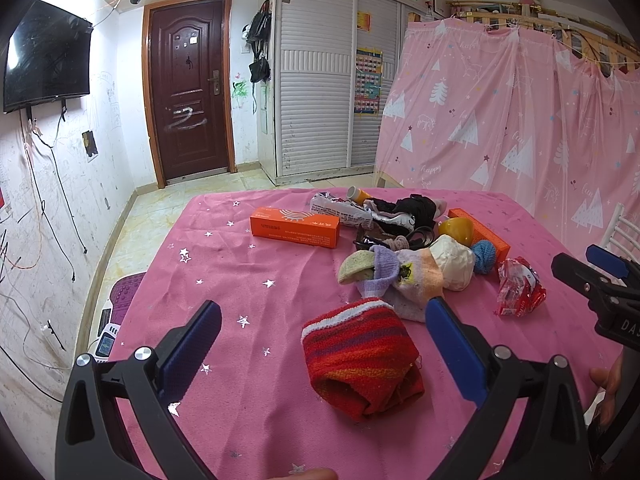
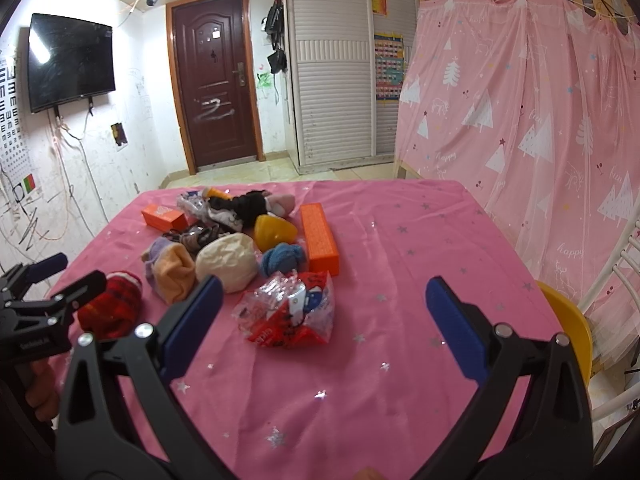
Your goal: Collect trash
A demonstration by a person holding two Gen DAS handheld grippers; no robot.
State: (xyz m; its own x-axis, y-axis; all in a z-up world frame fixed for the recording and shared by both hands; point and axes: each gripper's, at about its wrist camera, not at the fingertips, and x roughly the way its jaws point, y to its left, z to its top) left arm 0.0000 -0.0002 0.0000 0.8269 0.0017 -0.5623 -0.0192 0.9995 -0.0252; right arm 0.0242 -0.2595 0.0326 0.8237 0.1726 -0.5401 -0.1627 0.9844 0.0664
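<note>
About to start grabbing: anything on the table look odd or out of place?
Yes: rolled socks lie mixed with trash, a crumpled red wrapper and a silver one. Nothing looks spilled.

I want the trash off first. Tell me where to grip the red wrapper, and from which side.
Grip the red wrapper with the right gripper across its puffed clear middle, from the near side: it lies crumpled and alone, just ahead of the open jaws.
</note>
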